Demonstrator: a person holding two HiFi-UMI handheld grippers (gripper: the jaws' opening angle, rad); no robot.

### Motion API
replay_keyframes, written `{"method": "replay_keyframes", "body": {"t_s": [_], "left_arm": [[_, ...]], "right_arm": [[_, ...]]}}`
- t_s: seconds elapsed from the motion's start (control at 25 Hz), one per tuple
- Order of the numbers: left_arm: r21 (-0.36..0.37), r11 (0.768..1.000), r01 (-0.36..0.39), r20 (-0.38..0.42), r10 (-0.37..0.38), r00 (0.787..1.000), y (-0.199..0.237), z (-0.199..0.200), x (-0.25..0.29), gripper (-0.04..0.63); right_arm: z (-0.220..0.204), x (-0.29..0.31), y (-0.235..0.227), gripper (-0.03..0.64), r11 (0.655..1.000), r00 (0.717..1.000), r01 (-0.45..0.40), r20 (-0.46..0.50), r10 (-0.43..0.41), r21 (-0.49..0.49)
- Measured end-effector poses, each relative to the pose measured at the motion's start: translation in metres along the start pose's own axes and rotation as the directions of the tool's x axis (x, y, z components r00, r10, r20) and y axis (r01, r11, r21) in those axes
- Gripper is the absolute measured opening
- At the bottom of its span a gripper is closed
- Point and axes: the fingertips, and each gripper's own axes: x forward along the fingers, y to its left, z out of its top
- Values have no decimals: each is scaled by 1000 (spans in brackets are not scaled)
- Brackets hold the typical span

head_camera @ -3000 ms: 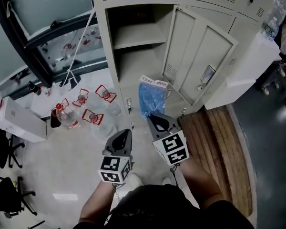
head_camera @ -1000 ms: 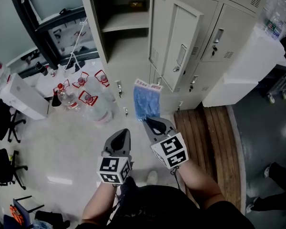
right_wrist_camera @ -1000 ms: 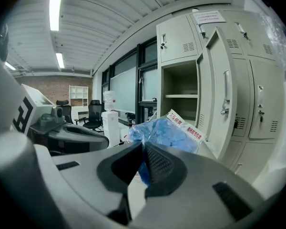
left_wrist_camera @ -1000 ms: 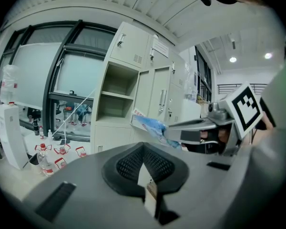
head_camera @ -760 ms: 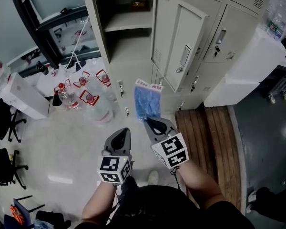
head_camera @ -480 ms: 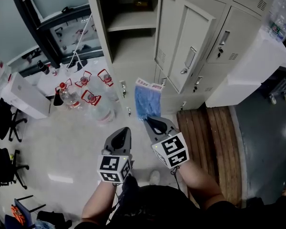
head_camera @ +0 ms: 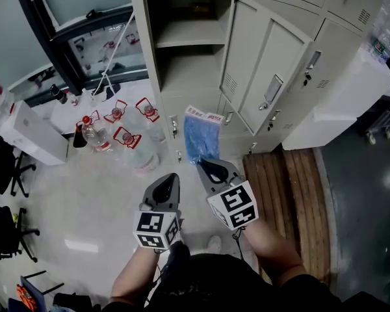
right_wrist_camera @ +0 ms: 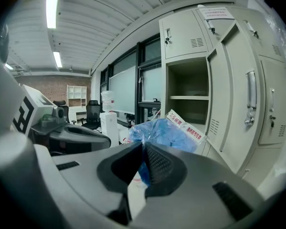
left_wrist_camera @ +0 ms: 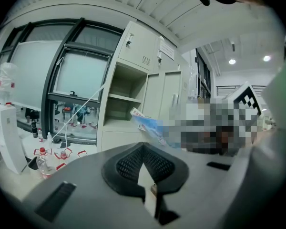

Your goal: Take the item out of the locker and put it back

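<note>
A blue plastic packet with a white printed header hangs in the air in front of the open locker, and my right gripper is shut on its lower edge. In the right gripper view the packet sticks up out of the closed jaws. My left gripper is held beside it to the left, shut and empty. The locker's door stands swung out to the right, and its shelf and lower compartment look bare.
Several water bottles with red handles stand on the floor left of the locker, next to a white box. A wooden platform lies at the right. Office chairs are at the far left. More lockers continue to the right.
The view has shifted so that the locker and its door sit further right and lower. Both grippers and the blue packet keep the same pose.
</note>
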Motion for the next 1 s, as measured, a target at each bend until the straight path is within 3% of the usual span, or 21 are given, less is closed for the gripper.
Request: {"method": "replay_keyframes", "body": {"t_s": [1.0], "left_arm": [[50, 988, 143, -20, -143, 990, 125, 36, 46, 4]], "right_arm": [[45, 126, -6, 21, 988, 989, 150, -7, -150, 26]]}}
